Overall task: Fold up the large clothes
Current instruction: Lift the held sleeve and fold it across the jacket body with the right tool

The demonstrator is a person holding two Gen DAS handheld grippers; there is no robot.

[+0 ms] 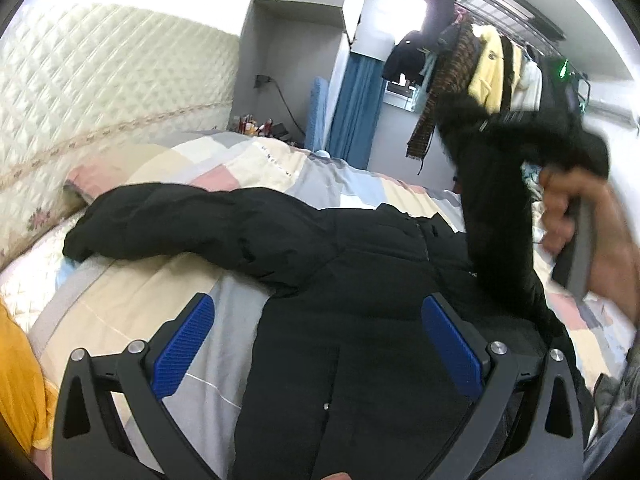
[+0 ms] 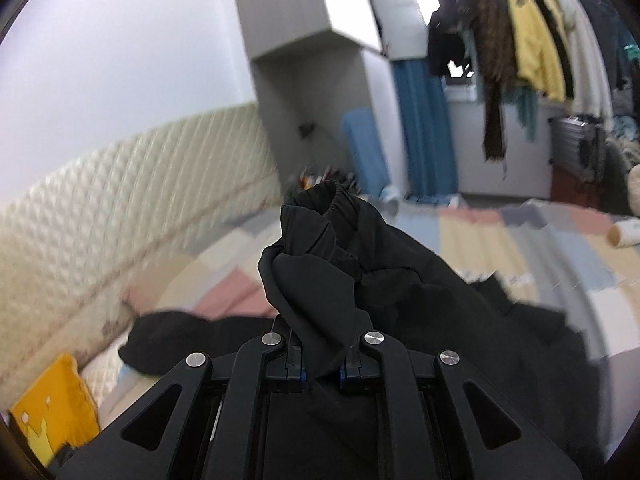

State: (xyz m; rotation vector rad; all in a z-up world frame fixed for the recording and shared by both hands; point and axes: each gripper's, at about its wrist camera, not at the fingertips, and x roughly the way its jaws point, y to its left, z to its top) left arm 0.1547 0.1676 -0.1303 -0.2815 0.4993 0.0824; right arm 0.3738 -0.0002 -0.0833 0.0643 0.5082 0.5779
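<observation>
A large black padded jacket (image 1: 360,264) lies spread on the bed, one sleeve (image 1: 168,216) stretched out to the left. My left gripper (image 1: 316,340) is open with blue pads, hovering just above the jacket's body. My right gripper (image 2: 322,360) is shut on the other black sleeve (image 2: 320,264) near its elastic cuff and holds it lifted above the bed. In the left wrist view that raised sleeve (image 1: 500,208) hangs from the right hand at the right.
The bed has a patchwork quilt (image 1: 256,160) and a quilted cream headboard (image 1: 100,92). A yellow garment (image 2: 52,408) lies at the bed's left edge. Clothes hang on a rack (image 1: 488,68) at the back right, by a blue curtain (image 1: 352,108).
</observation>
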